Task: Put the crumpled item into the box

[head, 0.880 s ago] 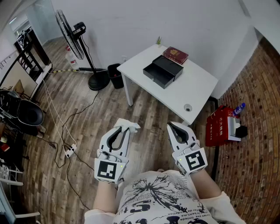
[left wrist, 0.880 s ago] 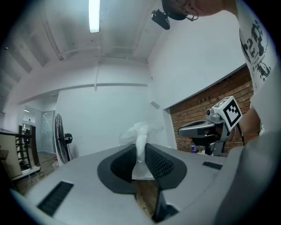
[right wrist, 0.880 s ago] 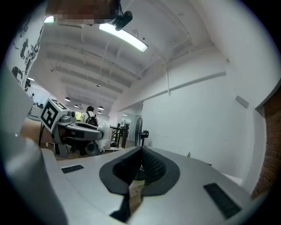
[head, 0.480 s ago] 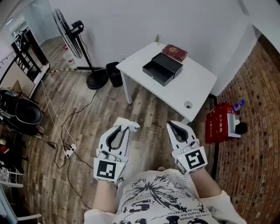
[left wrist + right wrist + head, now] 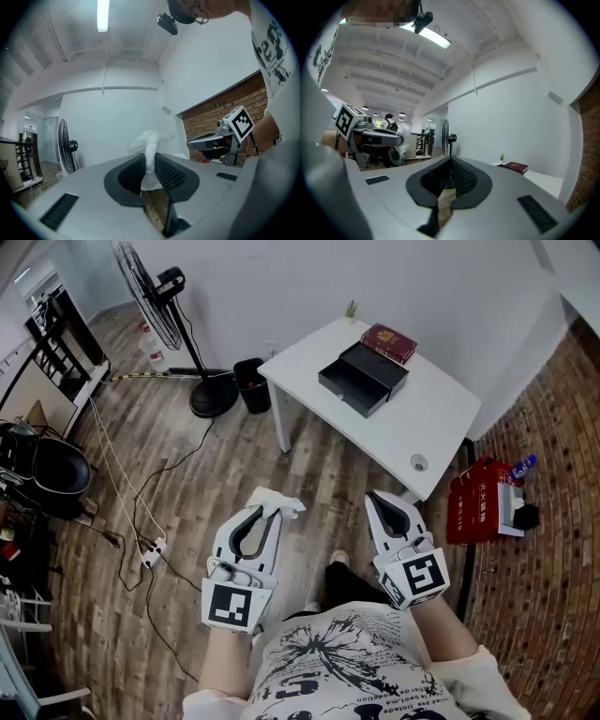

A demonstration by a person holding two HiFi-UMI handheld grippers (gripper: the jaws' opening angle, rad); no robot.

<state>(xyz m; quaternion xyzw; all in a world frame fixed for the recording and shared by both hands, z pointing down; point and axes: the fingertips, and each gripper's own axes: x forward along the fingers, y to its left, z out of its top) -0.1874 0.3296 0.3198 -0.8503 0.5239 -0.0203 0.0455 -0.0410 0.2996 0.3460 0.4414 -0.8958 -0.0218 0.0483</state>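
Observation:
A crumpled white tissue (image 5: 278,503) (image 5: 151,150) is pinched between the tips of my left gripper (image 5: 267,514) (image 5: 152,158), which I hold over the wood floor at lower left. My right gripper (image 5: 378,502) (image 5: 450,170) is beside it at lower right, shut, with nothing between its jaws. The black box (image 5: 363,379), a small open drawer-like case, stands on the white table (image 5: 424,424) ahead, well beyond both grippers. A dark red book (image 5: 389,341) (image 5: 516,166) lies behind the box.
A standing fan (image 5: 172,326) and a black bin (image 5: 251,385) are left of the table. Cables and a power strip (image 5: 150,553) run across the floor at left. A red crate (image 5: 478,510) sits on the brick floor at right. A black chair (image 5: 52,479) is far left.
The view has shifted slightly, so the table now sits a little more to the right. Both grippers keep their pose, the tissue still pinched in the left one.

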